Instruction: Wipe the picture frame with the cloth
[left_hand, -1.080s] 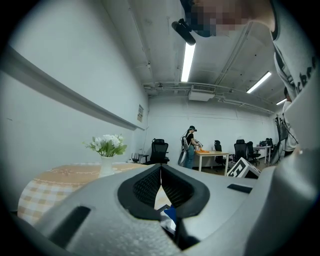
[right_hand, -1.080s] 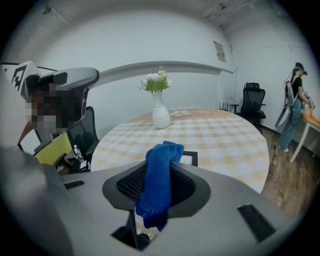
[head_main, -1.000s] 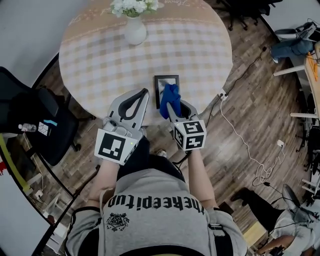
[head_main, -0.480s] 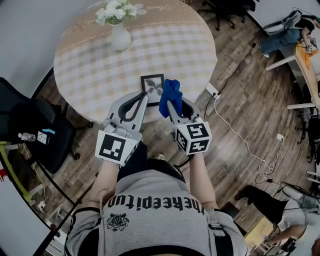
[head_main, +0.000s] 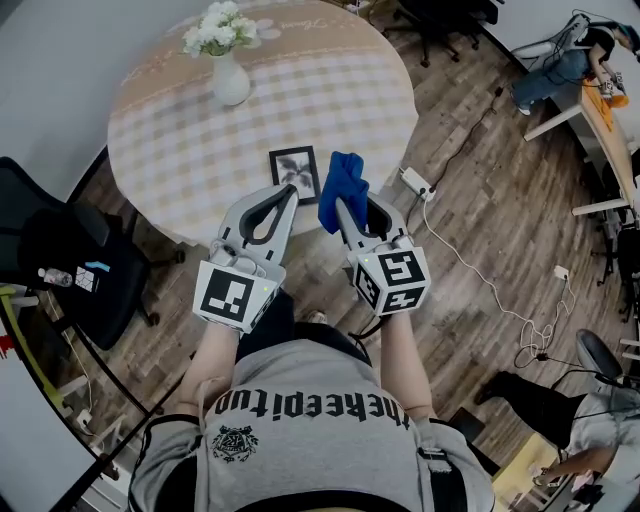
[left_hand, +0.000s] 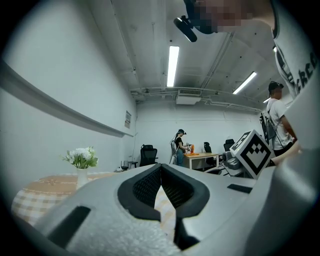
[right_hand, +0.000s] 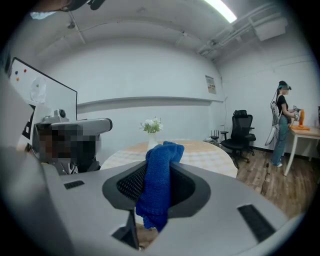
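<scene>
Head view, centre: a black picture frame (head_main: 295, 172) with a pale grey print lies flat on the checked table (head_main: 190, 120). Just right of it, the right gripper (head_main: 348, 208) clamps a blue knitted cloth (head_main: 343, 185). The left gripper (head_main: 288, 192) has its jaws pressed together on nothing.

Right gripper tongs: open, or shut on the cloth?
Shut on the blue cloth: the right gripper view shows it pinched between the tongs of the right gripper, bunched and poking out past their tips.
</scene>
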